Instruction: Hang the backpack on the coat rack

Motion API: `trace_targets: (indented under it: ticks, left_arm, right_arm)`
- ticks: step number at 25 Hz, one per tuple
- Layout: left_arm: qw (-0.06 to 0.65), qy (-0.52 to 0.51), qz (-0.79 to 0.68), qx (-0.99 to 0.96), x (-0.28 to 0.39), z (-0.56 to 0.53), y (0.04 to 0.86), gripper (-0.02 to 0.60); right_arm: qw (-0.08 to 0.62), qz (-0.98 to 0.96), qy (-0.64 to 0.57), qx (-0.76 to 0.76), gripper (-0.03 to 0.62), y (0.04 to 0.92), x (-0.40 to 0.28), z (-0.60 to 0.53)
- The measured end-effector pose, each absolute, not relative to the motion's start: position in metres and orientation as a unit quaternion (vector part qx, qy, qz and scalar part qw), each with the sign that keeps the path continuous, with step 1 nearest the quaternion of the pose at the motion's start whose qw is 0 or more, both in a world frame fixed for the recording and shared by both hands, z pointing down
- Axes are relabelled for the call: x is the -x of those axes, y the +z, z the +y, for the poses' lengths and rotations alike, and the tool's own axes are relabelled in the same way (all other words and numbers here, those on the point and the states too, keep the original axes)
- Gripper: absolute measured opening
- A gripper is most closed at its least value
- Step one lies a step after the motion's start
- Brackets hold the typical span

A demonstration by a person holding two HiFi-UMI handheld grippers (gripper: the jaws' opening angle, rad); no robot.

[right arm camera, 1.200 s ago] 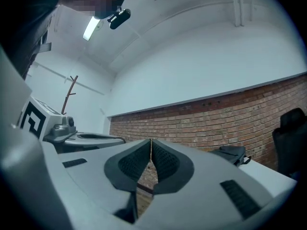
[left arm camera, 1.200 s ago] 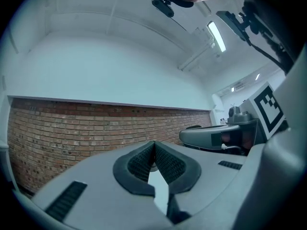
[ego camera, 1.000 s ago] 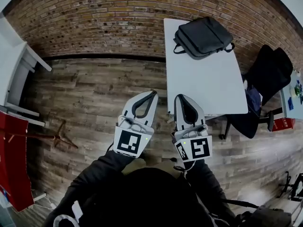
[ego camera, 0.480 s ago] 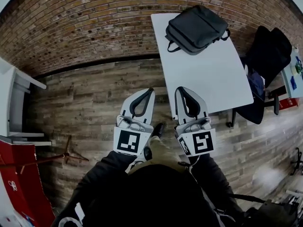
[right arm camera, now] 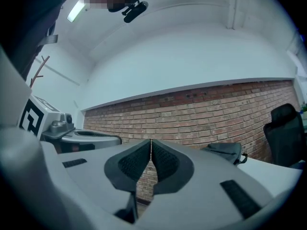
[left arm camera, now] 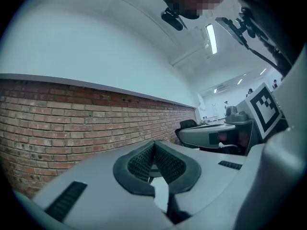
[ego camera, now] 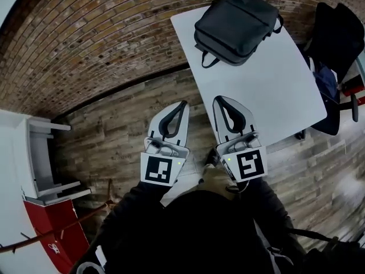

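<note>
A dark grey backpack (ego camera: 236, 24) lies flat on the far end of a white table (ego camera: 268, 90), against the brick wall. In the right gripper view the backpack (right arm camera: 225, 152) shows low to the right of the jaws. My left gripper (ego camera: 183, 103) is held level over the wooden floor, just left of the table's near corner, shut and empty. My right gripper (ego camera: 219, 99) hovers over the table's near edge, also shut and empty. Both sets of jaws meet with nothing between them. The thin brown coat rack (ego camera: 68, 224) stands at the lower left, its top branches (right arm camera: 38, 68) behind the person.
A brick wall (ego camera: 102, 39) runs behind the table. A black chair (ego camera: 336, 33) draped with dark clothing stands right of the table. White shelving (ego camera: 34, 153) and a red panel (ego camera: 51, 233) stand on the left.
The table and backpack have come nearer and larger in the head view. Both grippers have moved forward together toward the table, still shut and empty.
</note>
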State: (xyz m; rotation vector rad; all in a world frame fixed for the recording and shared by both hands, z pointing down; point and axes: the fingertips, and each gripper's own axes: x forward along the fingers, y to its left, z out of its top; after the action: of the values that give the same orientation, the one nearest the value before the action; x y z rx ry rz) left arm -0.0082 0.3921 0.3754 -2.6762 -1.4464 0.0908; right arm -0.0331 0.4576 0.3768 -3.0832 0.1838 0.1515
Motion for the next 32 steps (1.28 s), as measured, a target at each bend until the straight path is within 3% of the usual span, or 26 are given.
trace_targets:
  ticks: [14,30,32]
  left_arm:
    - [0.042,0.040,-0.513,0.857,-0.083,0.446,0.358,0.009]
    - [0.000,0.030,-0.616,0.787,-0.226,0.516,0.396,0.009]
    - [0.000,0.022,-0.621,0.784,-0.231,0.522,0.406,0.009]
  right_arm:
    - [0.009,0.014,0.061,0.998,0.009,0.360,-0.047,0.509]
    - [-0.017,-0.135,-0.004,0.991,0.012,0.419,-0.154,0.579]
    - [-0.010,-0.148,-0.016,0.989,0.043,0.433,-0.154,0.591]
